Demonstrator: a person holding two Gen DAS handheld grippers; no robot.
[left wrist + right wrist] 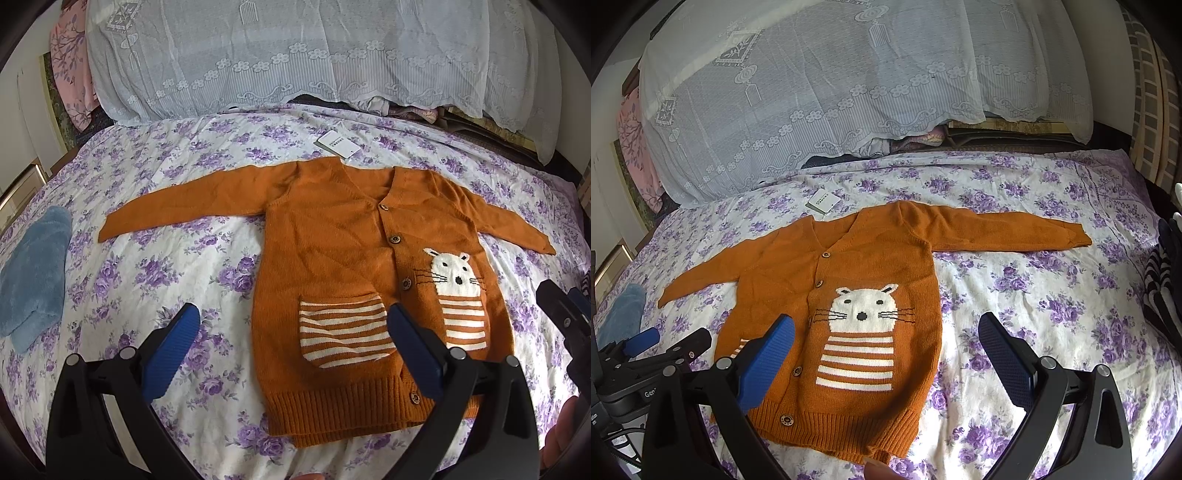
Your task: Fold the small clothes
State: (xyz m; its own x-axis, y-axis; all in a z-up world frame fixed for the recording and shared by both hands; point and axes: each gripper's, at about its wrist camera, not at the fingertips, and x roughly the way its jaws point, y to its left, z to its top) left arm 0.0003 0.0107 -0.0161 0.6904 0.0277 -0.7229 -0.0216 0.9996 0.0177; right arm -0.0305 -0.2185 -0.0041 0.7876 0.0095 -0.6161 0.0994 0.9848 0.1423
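On the bed, over a white bedsheet [177, 266] printed with purple flowers, an orange knitted cardigan [332, 240] [783, 273] lies flat and face up, buttoned, with both sleeves spread out to the sides. A white cat motif [862, 306] with a striped body sits on one front panel, and a striped pocket [343, 332] is on the other. A white hang tag [339, 143] [823, 201] lies on the sheet just beyond the collar.

The left gripper [295, 347] hovers above the cardigan's lower part with its blue fingers [173, 350] spread wide apart, holding nothing. The right gripper [886, 354] also hangs over the hem side of the garment, its fingers [766, 365] wide apart and empty; one finger is over the cardigan's lower front, the other over bare sheet beside it.

A blue fleece item [31, 273] lies on the sheet well apart from the left sleeve. A lace cloth [277, 51] [812, 81] covers a pile at the far side of the bed. A black and white striped garment [1161, 288] shows at the right edge of the right wrist view.
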